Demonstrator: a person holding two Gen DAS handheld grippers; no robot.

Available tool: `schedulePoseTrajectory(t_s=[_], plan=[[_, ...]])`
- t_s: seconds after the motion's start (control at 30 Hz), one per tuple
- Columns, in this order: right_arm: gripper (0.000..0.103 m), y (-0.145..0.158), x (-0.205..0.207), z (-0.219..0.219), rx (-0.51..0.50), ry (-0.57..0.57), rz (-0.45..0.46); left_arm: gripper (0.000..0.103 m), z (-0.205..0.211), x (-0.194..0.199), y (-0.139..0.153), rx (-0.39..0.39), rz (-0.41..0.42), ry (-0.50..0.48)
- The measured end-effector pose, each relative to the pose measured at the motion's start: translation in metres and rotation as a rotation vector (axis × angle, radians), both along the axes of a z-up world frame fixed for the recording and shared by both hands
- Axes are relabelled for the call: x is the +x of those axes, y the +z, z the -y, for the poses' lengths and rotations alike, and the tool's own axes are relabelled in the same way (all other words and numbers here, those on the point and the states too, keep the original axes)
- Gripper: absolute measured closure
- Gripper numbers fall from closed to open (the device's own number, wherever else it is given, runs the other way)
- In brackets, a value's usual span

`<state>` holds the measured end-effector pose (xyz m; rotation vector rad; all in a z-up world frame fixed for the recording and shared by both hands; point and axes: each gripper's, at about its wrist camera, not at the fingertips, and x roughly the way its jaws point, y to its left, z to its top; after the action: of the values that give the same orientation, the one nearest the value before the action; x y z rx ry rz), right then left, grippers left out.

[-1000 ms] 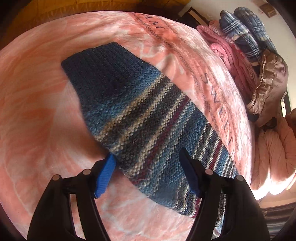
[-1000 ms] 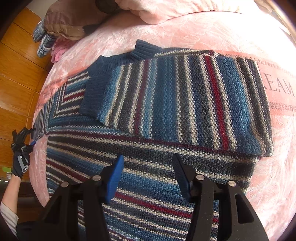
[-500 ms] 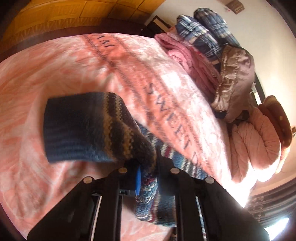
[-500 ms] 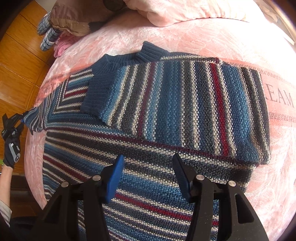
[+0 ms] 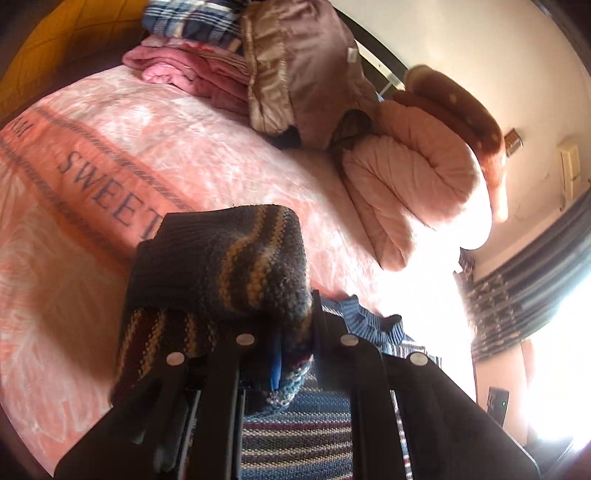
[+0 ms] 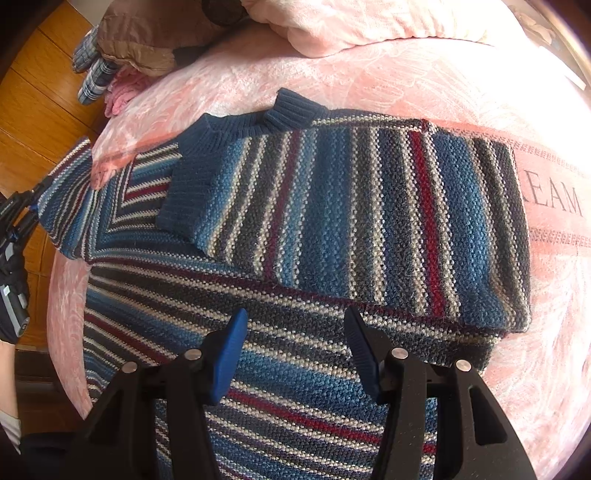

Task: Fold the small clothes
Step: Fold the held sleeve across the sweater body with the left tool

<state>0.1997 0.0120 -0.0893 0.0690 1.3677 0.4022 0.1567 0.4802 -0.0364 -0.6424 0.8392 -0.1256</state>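
Note:
A blue, grey, white and red striped knit sweater (image 6: 303,288) lies flat on a pink blanket (image 6: 424,81). One sleeve (image 6: 369,221) is folded across its chest. My right gripper (image 6: 295,343) hovers open just above the sweater's body, holding nothing. My left gripper (image 5: 291,354) is shut on the other sleeve (image 5: 221,269) and holds it lifted, with the dark cuff drooping forward over the fingers. In the right wrist view, that left gripper (image 6: 26,210) shows at the far left, pinching the raised sleeve (image 6: 70,206). The collar (image 5: 369,325) peeks out beyond the left gripper.
At the head of the bed lie folded pink clothes (image 5: 192,74), a plaid garment (image 5: 192,22), a brown jacket (image 5: 303,74) and a rolled pink quilt (image 5: 413,184). A wooden floor (image 6: 40,103) lies off the left bed edge. A gloved hand (image 6: 13,295) holds the left gripper.
My left gripper shut on the outstretched sleeve, lifted it off the blanket and swung it toward the sweater's body. The right gripper stayed open over the sweater.

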Motion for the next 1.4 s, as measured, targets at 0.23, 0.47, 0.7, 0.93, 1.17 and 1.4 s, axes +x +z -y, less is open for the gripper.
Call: schedulePoseTrajectory(t_s=[0.23, 0.47, 0.7, 0.93, 1.17, 1.4], plan=[[0.048, -0.005, 0.001, 0.000, -0.007, 0.001, -0.009, 0.090, 0.053, 0.009, -0.047, 0.080, -0.103, -0.078], [0.048, -0.013, 0.001, -0.005, -0.022, 0.011, -0.021, 0.078, 0.071, 0.004, -0.088, 0.143, -0.197, -0.121], [0.048, -0.019, -0.003, -0.012, -0.038, 0.038, -0.033, 0.067, 0.064, -0.022, -0.092, 0.047, -0.259, -0.144], [0.048, -0.015, -0.008, -0.022, 0.001, 0.050, -0.043, 0.054, 0.023, -0.048, -0.057, -0.068, -0.243, -0.132], [0.047, 0.003, -0.012, -0.073, 0.074, 0.093, -0.026, 0.052, -0.017, -0.035, -0.036, 0.056, -0.188, 0.005], [0.046, 0.004, 0.012, -0.161, 0.280, 0.045, -0.134, 0.052, -0.032, -0.022, -0.089, 0.045, -0.328, 0.023]])
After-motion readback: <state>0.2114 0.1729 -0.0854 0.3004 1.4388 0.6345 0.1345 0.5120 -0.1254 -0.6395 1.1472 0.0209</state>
